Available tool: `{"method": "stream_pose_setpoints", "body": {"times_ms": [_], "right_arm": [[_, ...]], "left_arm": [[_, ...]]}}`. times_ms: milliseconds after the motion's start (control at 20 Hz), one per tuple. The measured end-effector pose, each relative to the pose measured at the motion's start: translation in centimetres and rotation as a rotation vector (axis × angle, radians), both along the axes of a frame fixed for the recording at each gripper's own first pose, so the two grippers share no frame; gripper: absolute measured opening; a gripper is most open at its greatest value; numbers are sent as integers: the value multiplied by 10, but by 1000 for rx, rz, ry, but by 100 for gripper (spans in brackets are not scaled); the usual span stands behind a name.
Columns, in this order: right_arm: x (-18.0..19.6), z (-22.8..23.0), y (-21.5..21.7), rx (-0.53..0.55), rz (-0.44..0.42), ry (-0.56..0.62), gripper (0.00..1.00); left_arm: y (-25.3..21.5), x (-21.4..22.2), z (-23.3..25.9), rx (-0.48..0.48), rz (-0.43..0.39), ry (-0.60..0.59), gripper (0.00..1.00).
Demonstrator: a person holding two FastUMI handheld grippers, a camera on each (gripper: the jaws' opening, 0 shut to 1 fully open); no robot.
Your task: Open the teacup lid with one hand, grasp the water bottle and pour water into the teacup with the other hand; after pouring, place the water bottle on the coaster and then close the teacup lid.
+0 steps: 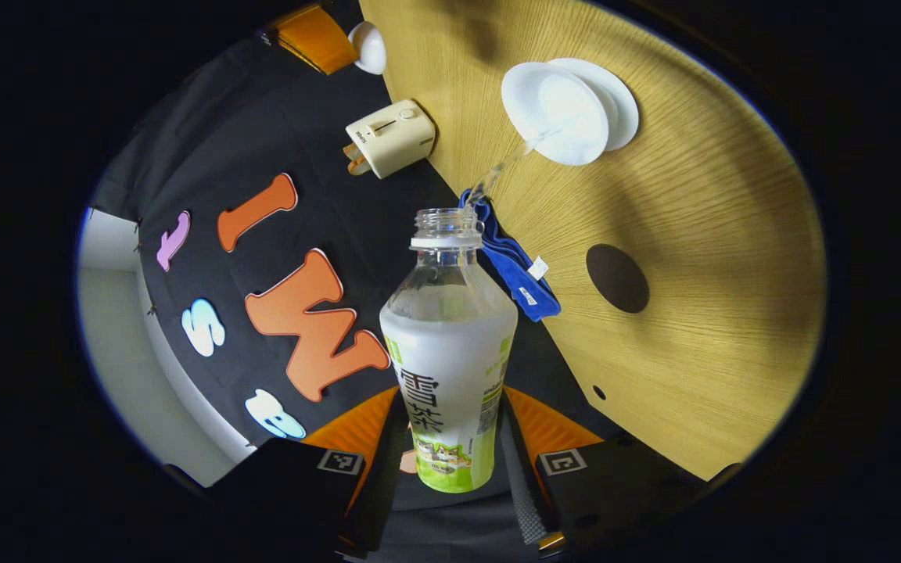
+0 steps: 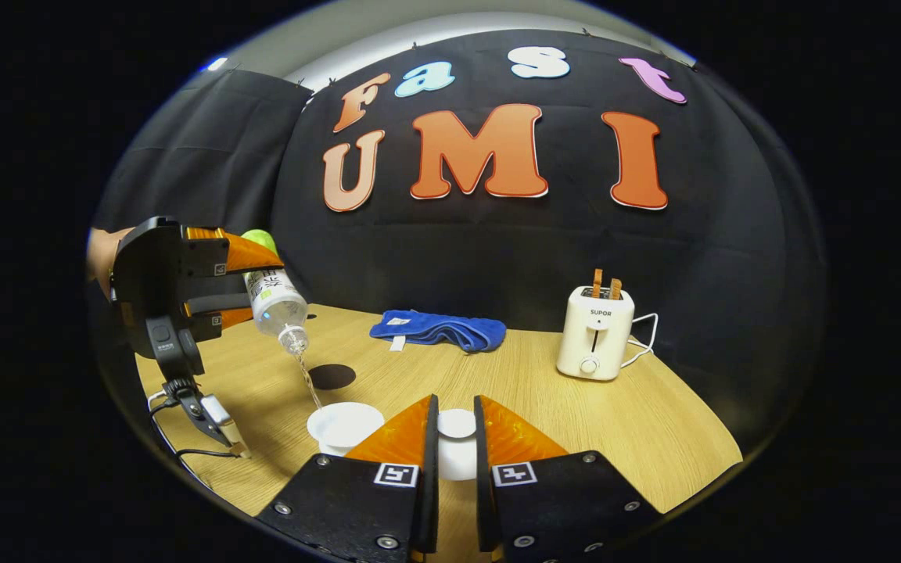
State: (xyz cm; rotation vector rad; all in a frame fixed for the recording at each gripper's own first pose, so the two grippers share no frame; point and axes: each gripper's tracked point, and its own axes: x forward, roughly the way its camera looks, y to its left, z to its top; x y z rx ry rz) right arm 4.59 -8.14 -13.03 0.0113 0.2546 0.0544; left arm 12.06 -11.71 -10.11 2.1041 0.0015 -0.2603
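Observation:
My left gripper (image 1: 450,407) is shut on the water bottle (image 1: 450,367), which has a white and green label and no cap. The bottle is tilted, and a thin stream of water runs from its mouth into the open white teacup (image 1: 556,117) on the wooden table (image 1: 716,234). In the right gripper view the tilted bottle (image 2: 274,301) hangs above the teacup (image 2: 343,426), held by the left gripper (image 2: 220,285). My right gripper (image 2: 454,403) is shut on the white teacup lid (image 2: 457,428), just right of the cup. The dark round coaster (image 2: 331,376) lies behind the cup.
A folded blue cloth (image 2: 439,328) lies at the table's back edge, and a cream toaster (image 2: 595,332) with its cord stands at the back right. A cable with a clip (image 2: 212,418) hangs from the left gripper near the table's left edge.

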Motion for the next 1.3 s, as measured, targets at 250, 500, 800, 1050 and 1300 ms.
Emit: {"method": "stream_pose_setpoints", "body": {"times_ms": [250, 500, 800, 1050, 1300], "right_arm": [[-3, 3, 12, 4, 28, -7, 20], [-5, 3, 15, -3, 40, -10, 20], [-9, 4, 14, -8, 39, -18, 20], [-7, 8, 13, 32, 39, -40, 20], [-3, 21, 10, 78, 29, -71, 20]], "left_arm": [[-8, 0, -3, 34, -20, -1, 66], [-17, -4, -14, 68, -43, 6, 66], [-23, -8, -32, 68, -51, 43, 66], [-25, -11, -56, -97, -1, 107, 66], [-32, -11, -72, -442, 73, 162, 64]]}}
